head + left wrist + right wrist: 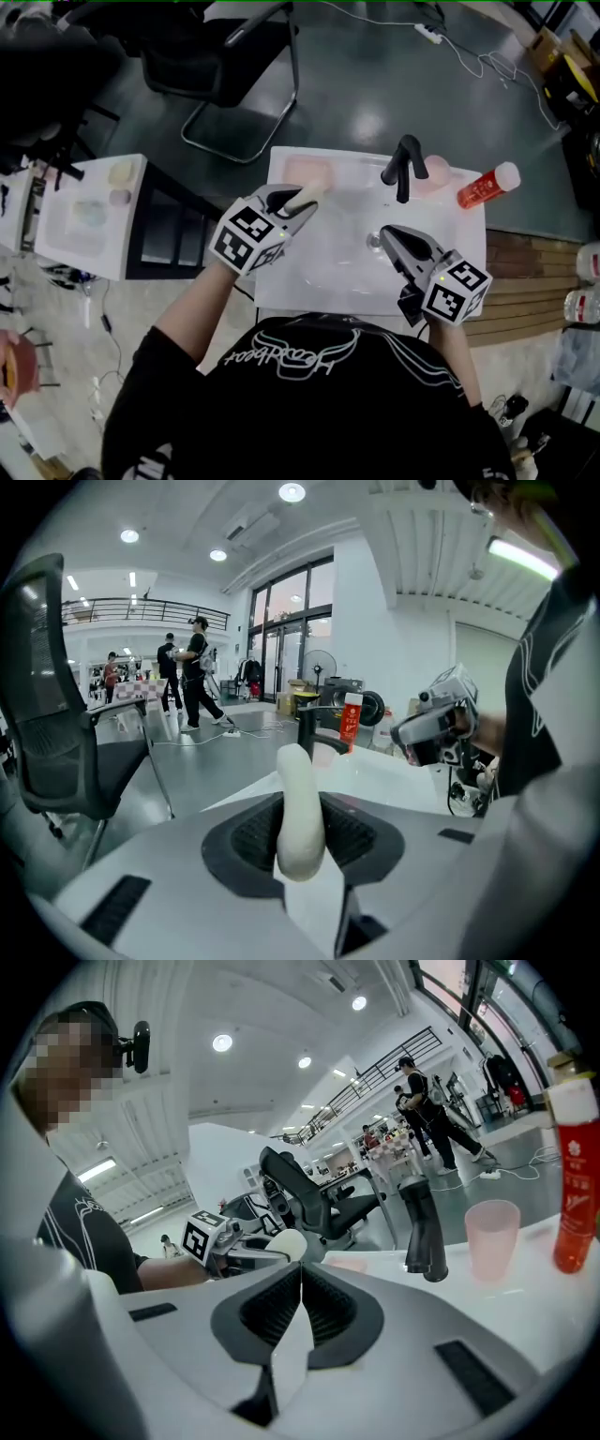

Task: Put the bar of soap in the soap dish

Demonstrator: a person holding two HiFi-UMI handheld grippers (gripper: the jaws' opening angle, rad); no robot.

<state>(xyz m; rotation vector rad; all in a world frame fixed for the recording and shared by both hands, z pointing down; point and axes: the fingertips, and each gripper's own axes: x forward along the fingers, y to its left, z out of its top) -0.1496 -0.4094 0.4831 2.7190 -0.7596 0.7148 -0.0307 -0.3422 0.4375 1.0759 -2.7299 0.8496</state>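
Observation:
A cream bar of soap [309, 194] is pinched upright between the jaws of my left gripper [298, 202], which is shut on it; in the left gripper view the soap [300, 799] stands up between the dark pads. The pink soap dish [307, 172] sits on the white counter at the sink's far left corner, just beyond the soap. It shows faintly in the right gripper view as well, the dish [349, 1263] lying low behind the jaws. My right gripper [386, 234] hangs over the basin, shut with nothing in it, its jaws meeting in a thin line [301, 1274].
A black faucet [405, 167] stands at the basin's back edge, with a pink cup [435, 173] and a red bottle [487, 186] to its right. The white sink [281, 281] has a black office chair [225, 56] behind it and a white side table [89, 216] to the left.

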